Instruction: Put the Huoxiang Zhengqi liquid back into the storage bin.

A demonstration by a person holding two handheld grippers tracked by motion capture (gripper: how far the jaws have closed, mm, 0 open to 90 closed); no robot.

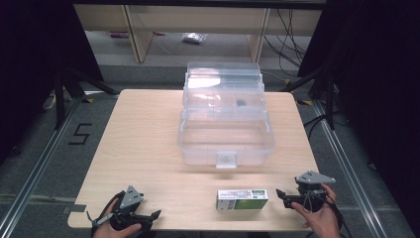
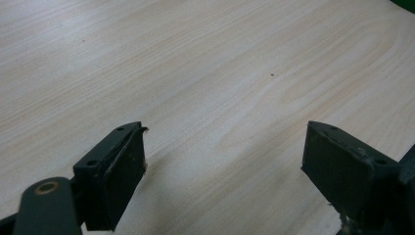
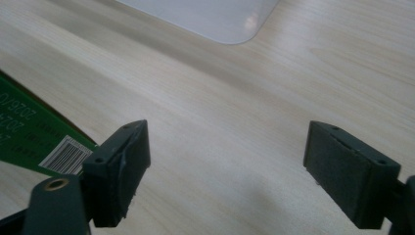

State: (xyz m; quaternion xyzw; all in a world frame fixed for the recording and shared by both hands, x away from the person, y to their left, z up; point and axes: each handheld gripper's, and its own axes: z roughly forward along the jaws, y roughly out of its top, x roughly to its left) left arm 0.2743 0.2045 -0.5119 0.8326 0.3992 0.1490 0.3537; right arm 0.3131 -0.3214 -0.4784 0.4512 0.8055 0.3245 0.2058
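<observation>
Grippers rest at the near edge of the pale wooden table (image 1: pixel 148 144), one at each corner, both with jaws spread wide and nothing between them. The right gripper (image 1: pixel 283 196) points toward the small green-and-white rectangular carton (image 1: pixel 242 199), which lies flat on its broad face just beside it, apart from the jaws; in the right gripper view its barcoded end (image 3: pixel 66 154) sits just off the gripper's own left jaw. Lying flat with its long side along the table edge, the carton offers its narrow ends for a sideways pinch, likely the reason the right gripper comes at it level. The left gripper (image 1: pixel 153 215) lies well apart from the carton, over bare wood in its own view.

The large clear plastic storage box (image 1: pixel 225 141) stands in the middle of the table, lid apparently tipped back, though the transparent walls make that hard to judge. Open table lies between carton and box front, and wide margins run along both sides.
</observation>
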